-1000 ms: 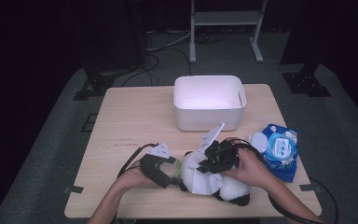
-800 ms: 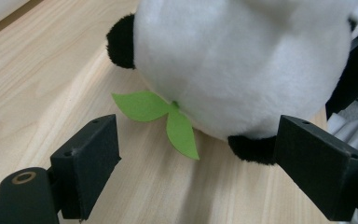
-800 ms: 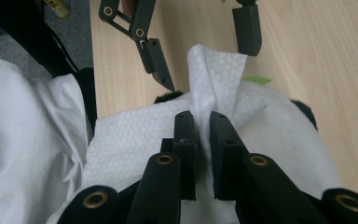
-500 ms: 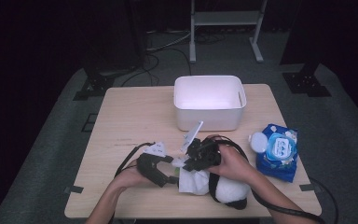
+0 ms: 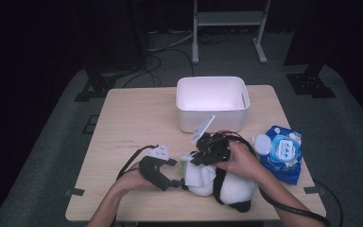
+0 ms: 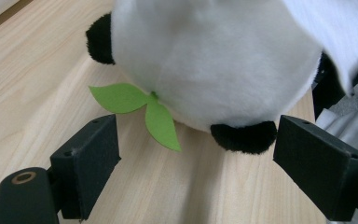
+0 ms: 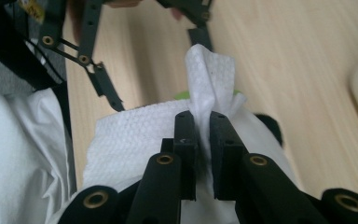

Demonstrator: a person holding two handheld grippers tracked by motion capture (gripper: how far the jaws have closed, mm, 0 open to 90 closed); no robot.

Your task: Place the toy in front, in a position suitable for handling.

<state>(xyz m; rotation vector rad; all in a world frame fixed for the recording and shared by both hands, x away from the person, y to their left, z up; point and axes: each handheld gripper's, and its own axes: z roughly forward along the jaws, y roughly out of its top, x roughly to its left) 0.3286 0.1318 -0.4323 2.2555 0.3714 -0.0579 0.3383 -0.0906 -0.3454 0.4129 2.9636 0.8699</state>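
Right tool [image 7: 200, 126] has its jaws pressed together on a fold of a white wipe [image 7: 135, 135], which lies draped over the head of a stuffed panda [image 5: 231, 187] lying on the table [image 5: 137, 118] near the front edge. Left tool [image 6: 196, 163] stands spread, jaws either side of the panda's head but not touching it, a green leaf [image 6: 140, 107] between them. White bin [image 5: 212, 101] behind; blue wipe pack [image 5: 283, 151] to the right.

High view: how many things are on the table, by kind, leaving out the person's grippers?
Plush panda: 1
White wet wipe: 1
White plastic bin: 1
Blue wet-wipe pack: 1
Total: 4
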